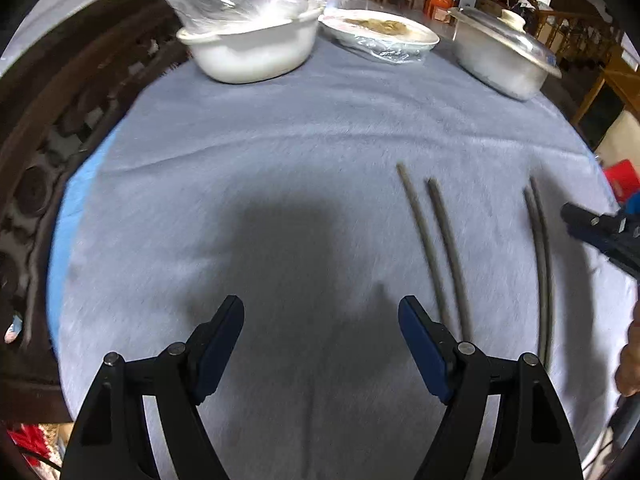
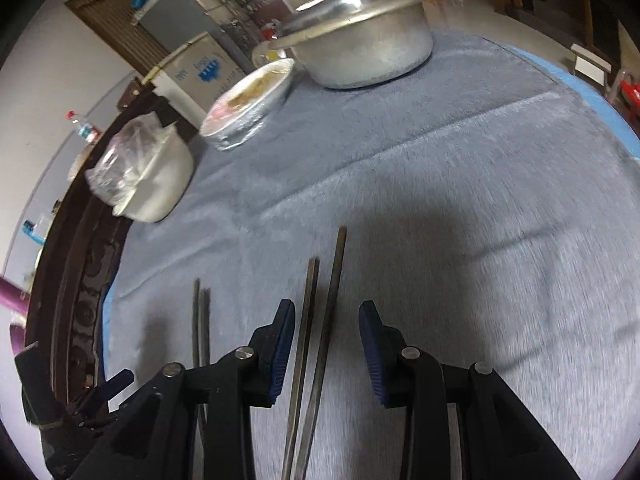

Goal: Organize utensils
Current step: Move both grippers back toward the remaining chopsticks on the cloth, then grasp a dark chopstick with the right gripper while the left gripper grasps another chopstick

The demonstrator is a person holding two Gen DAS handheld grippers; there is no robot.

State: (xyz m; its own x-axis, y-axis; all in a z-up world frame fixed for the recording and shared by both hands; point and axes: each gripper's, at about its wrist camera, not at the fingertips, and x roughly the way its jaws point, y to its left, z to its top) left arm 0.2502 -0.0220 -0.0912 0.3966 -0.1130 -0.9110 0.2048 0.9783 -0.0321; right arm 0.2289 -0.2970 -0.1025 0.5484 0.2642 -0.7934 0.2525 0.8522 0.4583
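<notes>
2 pairs of thin dark metal chopsticks lying on the fuzzy blue-grey tablecloth (image 1: 280,140), so looks like the sorting-into-pairs stage of tidying utensils.

Right gripper (image 2: 327,340) hovering low right over the right-hand chopstick pair (image 2: 320,320), jaws spread wide with both sticks running straight up between the blue pads. Not touching them as far as can be told, nothing gripped. That pair fanned a bit, tips apart and coming close together toward the camera. In the left wrist view, same pair probably the 2 spaced sticks near the right finger (image 1: 436,248).

Other chopstick pair (image 2: 201,328) just to the left, lying tight side by side, already looking neat. Guessing this is the close-set pair further right in the left view (image 1: 540,264), but fisheye makes matching iffy.

Left gripper (image 1: 321,344) also wide open, holding nothing, parked above bare cloth beside the sticks.

Back of the table: white ceramic casserole dish with a clear plastic bag over it (image 1: 248,48), shallow white plate of food wrapped in film (image 1: 380,34), dull aluminium pot with lid (image 1: 500,60). All well apart from the chopsticks.

Next move probably: drop a touch lower, close on both sticks together. Thin, slick, low on plush cloth, so easy to pinch only 1 or roll them.
</notes>
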